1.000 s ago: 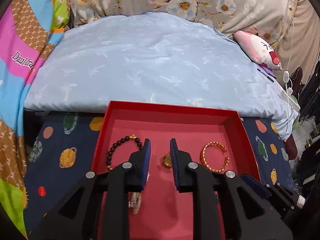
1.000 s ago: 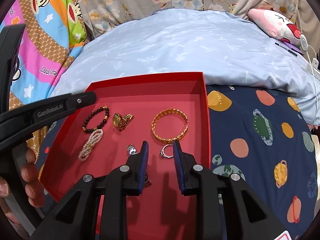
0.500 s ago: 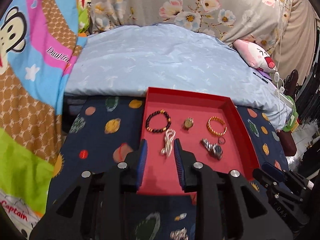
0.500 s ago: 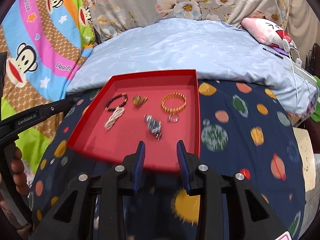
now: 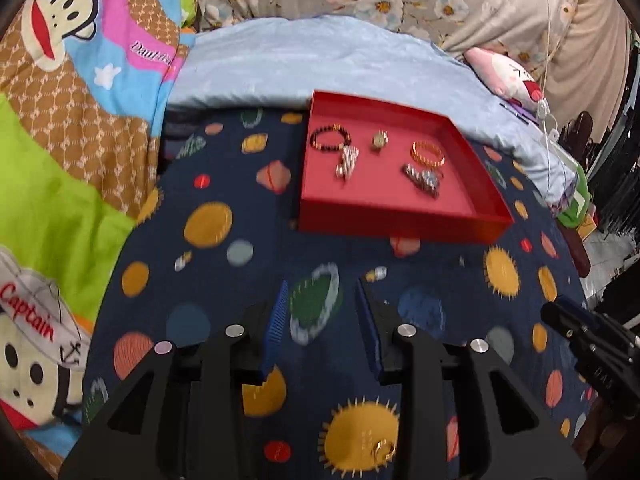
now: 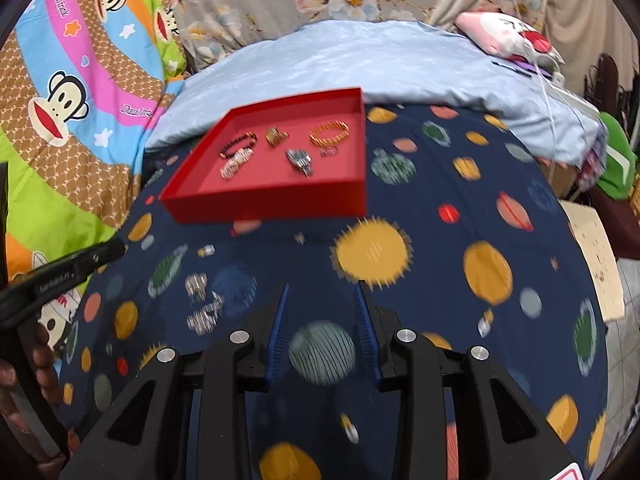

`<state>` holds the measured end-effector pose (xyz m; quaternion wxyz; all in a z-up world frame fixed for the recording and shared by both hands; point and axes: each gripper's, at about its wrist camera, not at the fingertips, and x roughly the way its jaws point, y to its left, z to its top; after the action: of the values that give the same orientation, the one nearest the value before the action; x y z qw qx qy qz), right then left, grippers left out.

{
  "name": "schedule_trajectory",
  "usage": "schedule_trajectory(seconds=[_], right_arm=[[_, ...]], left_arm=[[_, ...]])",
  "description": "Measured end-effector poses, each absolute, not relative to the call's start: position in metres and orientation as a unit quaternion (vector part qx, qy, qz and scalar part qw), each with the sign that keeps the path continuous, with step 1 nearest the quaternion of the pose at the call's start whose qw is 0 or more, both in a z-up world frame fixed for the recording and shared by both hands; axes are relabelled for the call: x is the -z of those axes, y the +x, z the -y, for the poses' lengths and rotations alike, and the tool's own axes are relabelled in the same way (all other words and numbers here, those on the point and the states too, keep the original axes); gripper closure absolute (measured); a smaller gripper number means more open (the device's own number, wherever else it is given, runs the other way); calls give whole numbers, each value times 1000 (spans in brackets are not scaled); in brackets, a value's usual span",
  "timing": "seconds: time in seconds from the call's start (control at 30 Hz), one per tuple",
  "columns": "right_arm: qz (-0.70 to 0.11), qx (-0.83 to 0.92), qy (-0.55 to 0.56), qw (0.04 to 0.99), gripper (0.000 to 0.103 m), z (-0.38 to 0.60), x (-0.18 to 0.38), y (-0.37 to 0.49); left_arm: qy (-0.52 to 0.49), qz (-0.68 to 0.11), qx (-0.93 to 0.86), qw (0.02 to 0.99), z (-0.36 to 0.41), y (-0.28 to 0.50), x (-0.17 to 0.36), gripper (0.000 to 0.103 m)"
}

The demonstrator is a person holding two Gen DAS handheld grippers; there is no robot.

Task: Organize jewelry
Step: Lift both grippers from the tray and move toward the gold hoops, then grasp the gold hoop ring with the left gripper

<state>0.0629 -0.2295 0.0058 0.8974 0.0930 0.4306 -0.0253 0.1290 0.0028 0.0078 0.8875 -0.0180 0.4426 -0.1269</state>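
Tray (image 5: 400,220) on the bed (image 5: 224,264), before the pillow (image 5: 320,60). In the tray: beaded bracelet (image 5: 330,140) at far left corner, pearl bracelet (image 5: 347,162) just before it, bangle (image 5: 428,153) at far right, watch (image 5: 422,180) before the bangle.

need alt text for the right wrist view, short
An open-topped red tray holding bracelets and other small jewelry sits on a navy planet-print blanket. Nearer the camera, the right gripper hovers over the blanket, its blue-padded fingers apart and empty.

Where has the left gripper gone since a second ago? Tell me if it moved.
Yes. The left gripper has pulled back from the red tray: earlier its fingers were over the tray, now they hang over the planet-print cover, empty, jaws opening.
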Motion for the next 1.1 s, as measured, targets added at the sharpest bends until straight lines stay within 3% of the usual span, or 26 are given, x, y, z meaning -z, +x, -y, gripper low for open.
schedule_trajectory(seconds=[0.2,0.37,0.8,0.9,1.1], right_arm=[[-443,29,93,891,71,224,7,36],[-450,19,101,887,71,216,15,23],[-464,-9,96,881,71,191,26,15],[-466,-16,95,879,71,186,28,16],[-474,-36,89,875,71,171,35,22]], left_arm=[[-14,-470,136,872,1,94,14,66],[2,-480,143,866,8,69,27,48],[28,-499,167,850,29,35,55,48],[49,-488,163,856,33,32,56,55],[64,-476,161,862,30,33,56,86]])
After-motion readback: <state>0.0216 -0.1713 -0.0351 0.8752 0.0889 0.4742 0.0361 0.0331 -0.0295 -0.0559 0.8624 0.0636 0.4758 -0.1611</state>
